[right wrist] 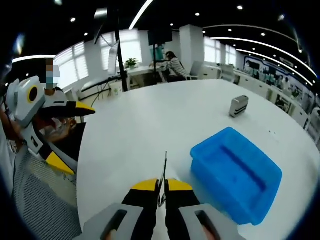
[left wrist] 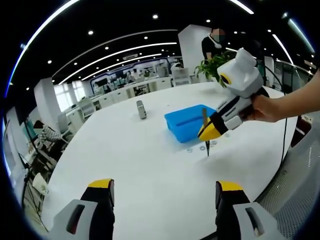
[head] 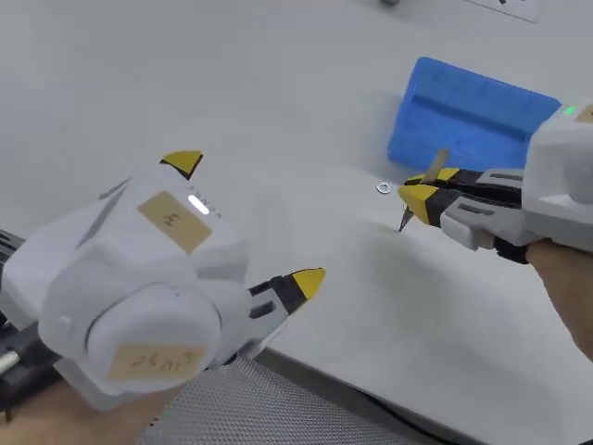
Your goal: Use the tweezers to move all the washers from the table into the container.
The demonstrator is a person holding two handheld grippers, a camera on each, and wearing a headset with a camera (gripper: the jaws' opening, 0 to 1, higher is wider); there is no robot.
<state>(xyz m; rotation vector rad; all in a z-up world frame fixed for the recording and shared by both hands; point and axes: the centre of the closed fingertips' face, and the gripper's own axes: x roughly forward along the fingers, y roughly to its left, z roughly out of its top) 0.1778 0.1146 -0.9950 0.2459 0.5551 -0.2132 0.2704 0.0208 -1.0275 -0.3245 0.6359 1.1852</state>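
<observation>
Barely started imo: right gripper (right wrist: 160,186) clamped on tweezers (right wrist: 164,172), tips near approx 3 washers (left wrist: 202,147) on the worktop (left wrist: 125,160) beside the blue container (right wrist: 235,172) (looks empty), left gripper (left wrist: 165,186) open w/ nothing in it.

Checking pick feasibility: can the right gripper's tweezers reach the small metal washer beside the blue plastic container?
Probably yes: the right gripper, shut on thin metal tweezers, holds their tip beside the small washer, nothing between.

The left tongs (head: 246,222) are wide open, low over the white desk (head: 417,306). The right tongs (head: 428,185) pinch thin tweezers (head: 405,219), tip pointing down near one small washer (head: 384,188). A blue container (head: 473,116) sits just behind.
</observation>
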